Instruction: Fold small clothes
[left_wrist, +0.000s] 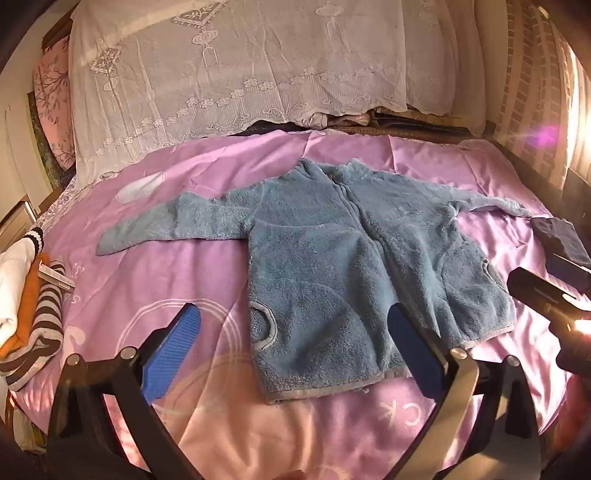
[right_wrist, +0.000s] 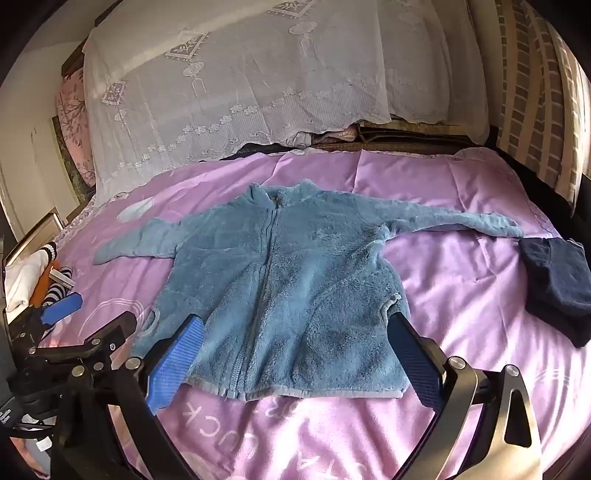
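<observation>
While both tools hover short of the hem, the jacket (left_wrist: 354, 266) lies flat, front up, on the bed (left_wrist: 155, 280), sleeves spread, evidently laid out ready for folding. Left gripper (left_wrist: 295, 354): fingers spread, holding nothing, jacket just ahead and partly between them. Right gripper (right_wrist: 291, 358): fingers likewise spread and empty, hem between them. Folded dark cloth (right_wrist: 557, 291) lies right of the right fingers, probably a finished piece.

Fuzzy fleece jacket (right_wrist: 295, 280) on smooth, faintly glossy pink cloth sheet (right_wrist: 461, 295)
</observation>
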